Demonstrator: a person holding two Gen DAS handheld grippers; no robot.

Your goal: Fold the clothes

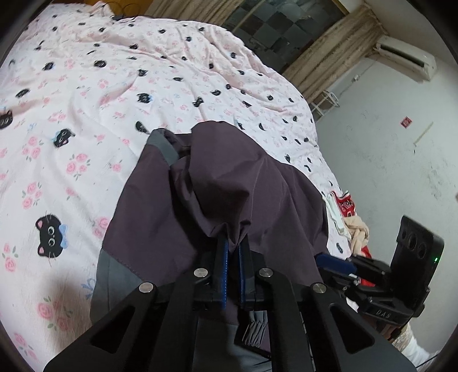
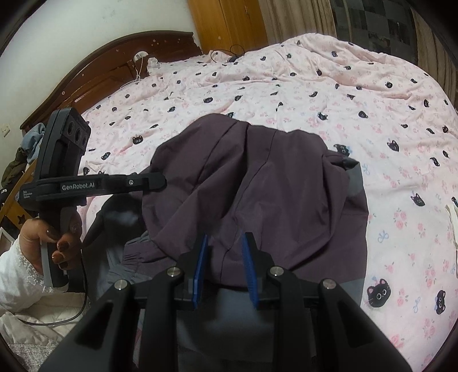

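The jacket (image 2: 257, 186) lies on the bed (image 2: 372, 100) at its near edge; the headboard (image 2: 114, 63) stands far left.

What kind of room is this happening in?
Most likely a home bedroom: a bed with a pink cat-print sheet and a carved wooden headboard, a wooden wardrobe behind it, and curtains beside an air conditioner.

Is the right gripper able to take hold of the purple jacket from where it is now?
Probably yes. The right gripper hangs open directly over the purple jacket, nothing lies between them, and the left gripper pinches a different fold off to the side.
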